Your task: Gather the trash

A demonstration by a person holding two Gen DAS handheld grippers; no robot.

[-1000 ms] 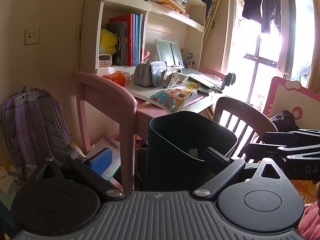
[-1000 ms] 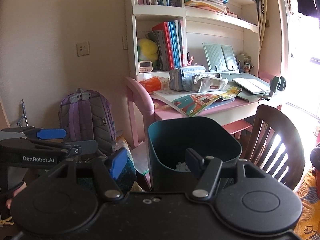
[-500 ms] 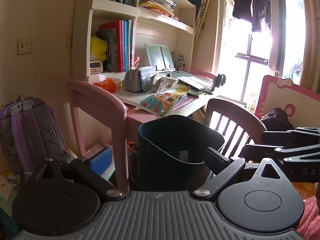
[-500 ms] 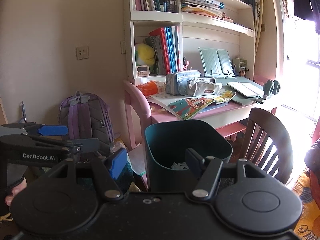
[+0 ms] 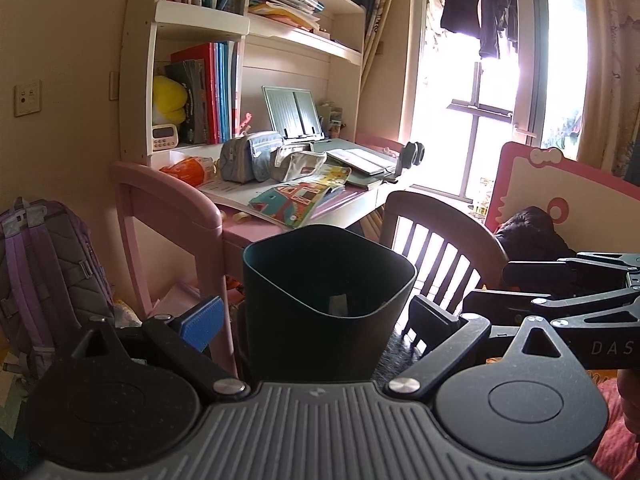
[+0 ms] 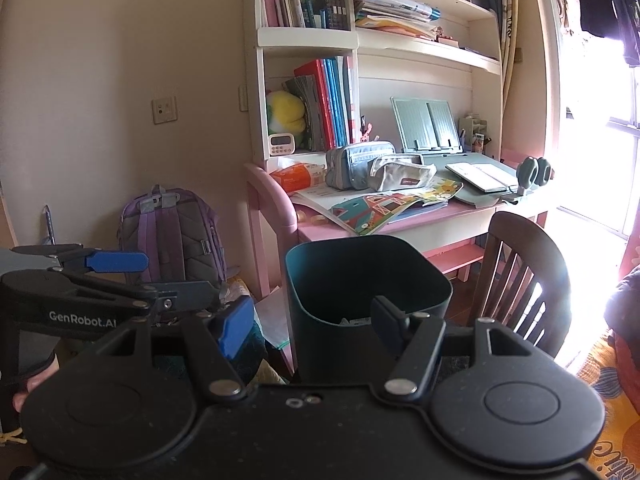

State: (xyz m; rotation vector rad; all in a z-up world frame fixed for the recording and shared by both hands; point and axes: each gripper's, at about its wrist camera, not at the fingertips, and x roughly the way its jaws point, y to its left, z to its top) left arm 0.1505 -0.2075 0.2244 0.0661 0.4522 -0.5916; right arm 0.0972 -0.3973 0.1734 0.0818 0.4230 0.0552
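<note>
A dark teal trash bin (image 5: 324, 304) stands on the floor in front of a pink desk (image 5: 172, 208); it also shows in the right wrist view (image 6: 366, 296), with pale scraps at its bottom (image 6: 352, 322). My left gripper (image 5: 316, 316) is open, its fingers either side of the bin, holding nothing. My right gripper (image 6: 312, 318) is open too, its fingers spread before the bin. Each gripper shows side-on in the other's view: the right one (image 5: 568, 292) and the left one (image 6: 80, 280).
The desk carries pencil cases (image 6: 360, 164), an open picture book (image 6: 384, 208) and an orange packet (image 6: 298, 174). A dark wooden chair (image 6: 520, 272) stands right of the bin. A purple backpack (image 6: 172, 232) leans on the wall at left. Shelves of books rise above.
Both grippers have pulled back and risen a little from the bin, so the desk and shelves sit lower and farther in view. Both stay open.
</note>
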